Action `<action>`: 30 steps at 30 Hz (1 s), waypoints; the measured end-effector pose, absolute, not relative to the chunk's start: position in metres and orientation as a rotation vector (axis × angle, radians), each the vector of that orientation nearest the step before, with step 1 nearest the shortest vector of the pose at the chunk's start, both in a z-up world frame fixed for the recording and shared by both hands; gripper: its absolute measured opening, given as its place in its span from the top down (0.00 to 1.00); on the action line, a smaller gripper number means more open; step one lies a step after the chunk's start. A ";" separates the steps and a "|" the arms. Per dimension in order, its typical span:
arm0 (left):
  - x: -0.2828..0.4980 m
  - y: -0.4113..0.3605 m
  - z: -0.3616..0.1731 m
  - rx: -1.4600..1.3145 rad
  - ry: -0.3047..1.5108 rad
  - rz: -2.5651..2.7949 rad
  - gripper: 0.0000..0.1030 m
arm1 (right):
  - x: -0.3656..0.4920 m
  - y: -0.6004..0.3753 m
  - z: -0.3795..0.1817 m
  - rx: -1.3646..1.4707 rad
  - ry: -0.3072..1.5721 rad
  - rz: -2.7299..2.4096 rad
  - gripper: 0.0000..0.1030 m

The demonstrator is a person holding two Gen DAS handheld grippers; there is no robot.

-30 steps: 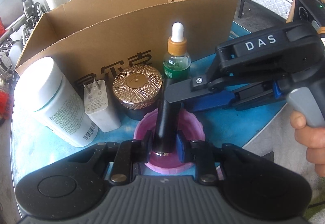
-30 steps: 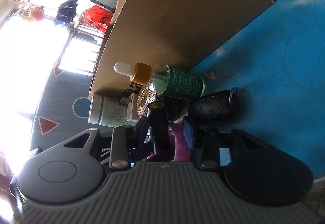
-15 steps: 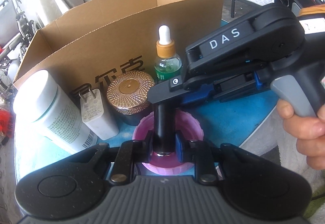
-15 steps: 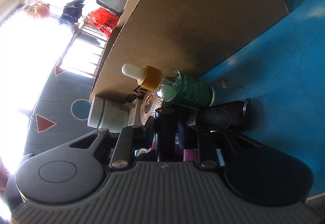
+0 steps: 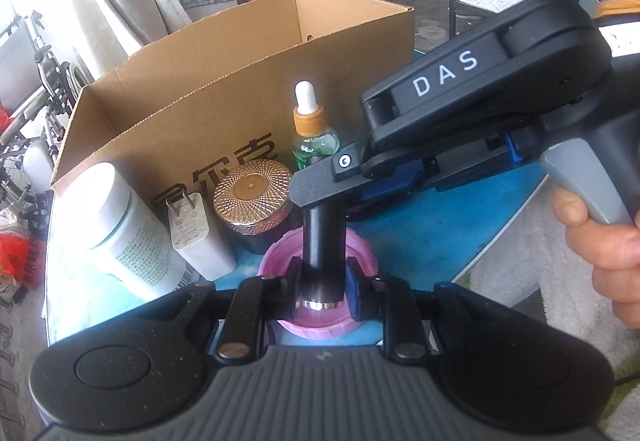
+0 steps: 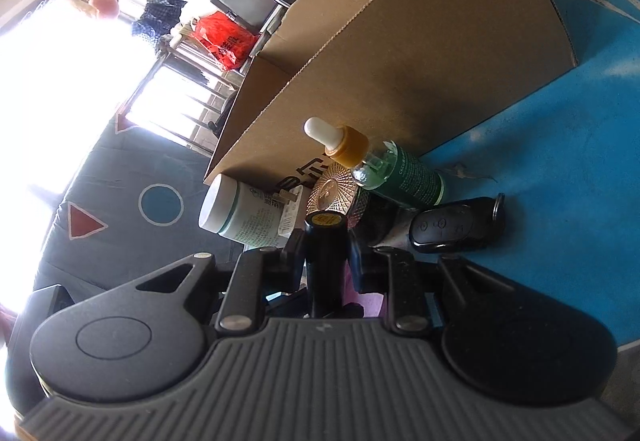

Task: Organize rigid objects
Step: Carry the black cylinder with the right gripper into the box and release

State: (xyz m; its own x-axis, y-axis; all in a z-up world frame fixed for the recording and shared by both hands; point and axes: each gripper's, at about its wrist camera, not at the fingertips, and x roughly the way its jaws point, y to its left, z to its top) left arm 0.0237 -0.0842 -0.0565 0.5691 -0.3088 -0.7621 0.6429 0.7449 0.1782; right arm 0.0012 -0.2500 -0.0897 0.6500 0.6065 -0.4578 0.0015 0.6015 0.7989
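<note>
A black tube (image 5: 322,253) with a silver band stands upright above a pink lid (image 5: 360,253). My left gripper (image 5: 322,277) is shut on its lower end. My right gripper (image 6: 322,251) is shut on its upper end, whose yellow-labelled cap (image 6: 325,219) faces the right wrist camera. The right gripper's fingers (image 5: 320,181) reach in from the right in the left wrist view. The open cardboard box (image 5: 224,89) stands just behind.
In front of the box stand a white jar (image 5: 128,225), a white plug adapter (image 5: 196,233), a gold-lidded jar (image 5: 252,197) and a green dropper bottle (image 5: 310,133). A black key fob (image 6: 452,227) lies on the blue table (image 6: 560,169).
Both grippers and the tube have risen and drawn back a little from the box. The right gripper's fingers closed onto the tube's upper end.
</note>
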 end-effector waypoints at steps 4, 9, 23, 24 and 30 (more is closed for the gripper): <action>0.014 -0.079 -0.044 0.460 0.755 -0.575 0.78 | -0.005 -0.245 -0.072 0.807 0.768 0.415 0.79; 0.006 -0.070 -0.020 0.434 0.705 -0.561 0.78 | -0.016 -0.238 -0.044 0.710 0.705 0.450 0.79; 0.074 -0.048 0.073 0.197 0.608 -0.472 0.78 | 0.052 -0.235 0.068 0.459 0.586 0.622 0.79; 0.084 -0.047 0.075 0.186 0.616 -0.461 0.78 | 0.066 -0.236 0.074 0.460 0.606 0.639 0.79; 0.153 -0.042 0.067 0.148 0.743 -0.391 0.78 | 0.166 -0.234 0.075 0.491 0.855 0.683 0.80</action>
State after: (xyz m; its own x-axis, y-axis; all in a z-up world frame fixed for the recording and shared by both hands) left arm 0.1535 -0.0424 0.0673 0.6682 -0.2937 -0.6836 0.3974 0.9176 -0.0058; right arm 0.1660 -0.2338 0.0746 0.4697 0.7166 -0.5156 -0.3450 0.6866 0.6399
